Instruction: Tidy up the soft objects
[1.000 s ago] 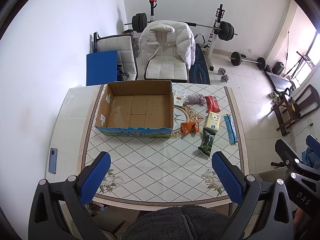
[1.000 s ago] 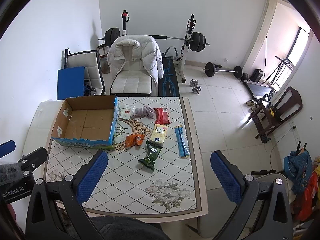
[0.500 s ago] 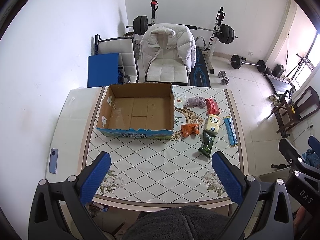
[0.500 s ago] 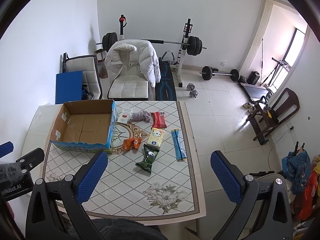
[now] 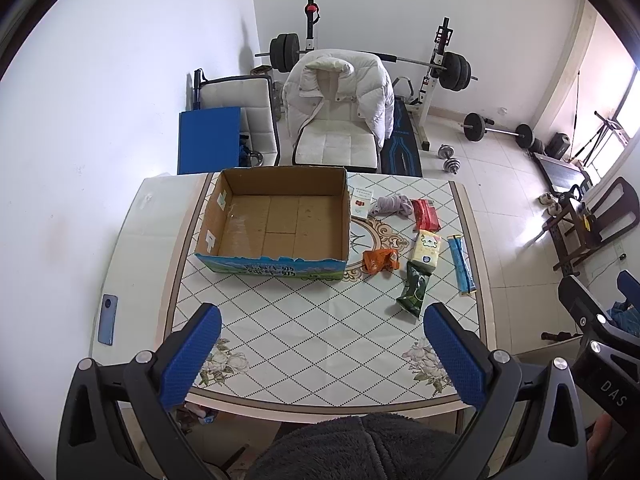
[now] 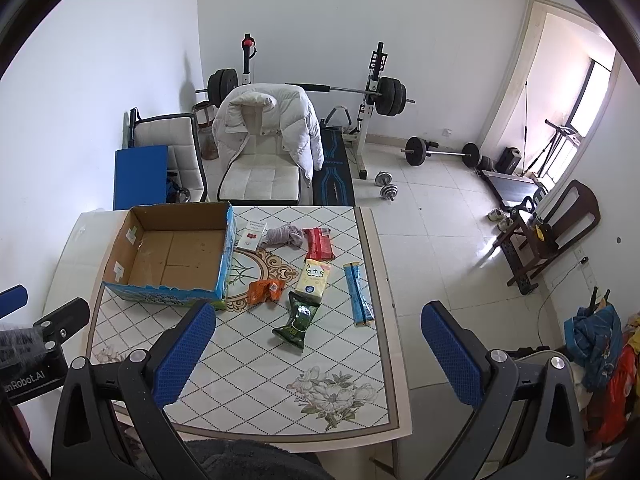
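An empty cardboard box (image 5: 280, 220) (image 6: 176, 256) stands on the tiled table's left half. To its right lie soft items: a grey cloth (image 5: 392, 205) (image 6: 285, 235), a red pack (image 5: 426, 214) (image 6: 319, 244), a yellow tissue pack (image 5: 427, 249) (image 6: 314, 277), an orange pouch (image 5: 380, 262) (image 6: 264, 291), a green packet (image 5: 414, 289) (image 6: 298, 320), a blue tube pack (image 5: 461, 260) (image 6: 359, 295) and a white card box (image 5: 361, 201) (image 6: 253, 236). My left gripper (image 5: 320, 352) and right gripper (image 6: 316, 352) are both open and empty, high above the table's near edge.
A phone (image 5: 107, 319) lies on the white ledge left of the table (image 5: 304, 344). Behind the table stand a chair with a white jacket (image 5: 340, 96), a blue panel (image 5: 209, 140) and a barbell rack (image 5: 440, 68). A wooden chair (image 6: 552, 232) stands on the floor at right.
Both grippers have risen and drawn back a little, so the table looks slightly smaller and farther. Nothing on the table has moved.
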The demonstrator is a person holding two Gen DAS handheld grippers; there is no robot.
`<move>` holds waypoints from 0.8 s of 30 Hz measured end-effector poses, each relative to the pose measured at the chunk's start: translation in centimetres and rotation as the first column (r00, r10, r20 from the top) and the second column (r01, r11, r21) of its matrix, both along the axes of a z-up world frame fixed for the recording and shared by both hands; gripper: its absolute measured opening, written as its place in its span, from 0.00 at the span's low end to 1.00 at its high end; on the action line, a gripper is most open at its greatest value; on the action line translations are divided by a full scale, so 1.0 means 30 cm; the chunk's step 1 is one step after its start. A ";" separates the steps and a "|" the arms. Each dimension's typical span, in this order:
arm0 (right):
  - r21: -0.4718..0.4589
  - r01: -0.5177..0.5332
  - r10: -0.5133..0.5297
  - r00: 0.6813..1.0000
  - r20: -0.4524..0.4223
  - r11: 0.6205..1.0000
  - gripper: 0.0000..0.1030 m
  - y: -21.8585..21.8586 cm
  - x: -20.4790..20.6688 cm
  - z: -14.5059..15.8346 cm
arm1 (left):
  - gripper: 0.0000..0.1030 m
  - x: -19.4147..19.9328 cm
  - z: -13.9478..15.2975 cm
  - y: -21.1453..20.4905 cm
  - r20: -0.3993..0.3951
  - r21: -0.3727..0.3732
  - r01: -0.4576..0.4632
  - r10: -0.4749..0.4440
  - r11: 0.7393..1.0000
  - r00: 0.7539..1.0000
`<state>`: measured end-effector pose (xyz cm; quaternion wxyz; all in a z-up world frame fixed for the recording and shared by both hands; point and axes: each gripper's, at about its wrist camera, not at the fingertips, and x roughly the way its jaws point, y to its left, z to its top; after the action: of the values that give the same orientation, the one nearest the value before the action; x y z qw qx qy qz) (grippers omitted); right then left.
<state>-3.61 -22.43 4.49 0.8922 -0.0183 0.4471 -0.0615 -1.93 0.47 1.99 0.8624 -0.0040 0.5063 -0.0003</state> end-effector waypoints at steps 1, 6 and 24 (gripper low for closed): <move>0.003 0.000 0.000 1.000 -0.002 1.000 1.00 -0.002 0.001 0.001 | 1.00 -0.002 -0.001 0.000 0.000 0.002 0.000 0.000 1.000 1.000; 0.003 -0.002 0.002 1.000 -0.003 1.000 1.00 -0.002 0.000 -0.002 | 1.00 -0.005 -0.004 0.011 0.002 0.001 0.002 -0.002 1.000 1.000; 0.000 -0.004 0.004 1.000 0.003 1.000 1.00 -0.002 -0.003 -0.005 | 1.00 -0.010 -0.006 0.014 0.005 0.002 0.000 0.000 1.000 1.000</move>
<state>-3.71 -22.50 4.34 0.8928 -0.0192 0.4460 -0.0599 -2.23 0.90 1.79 0.8637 -0.0030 0.5041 0.0000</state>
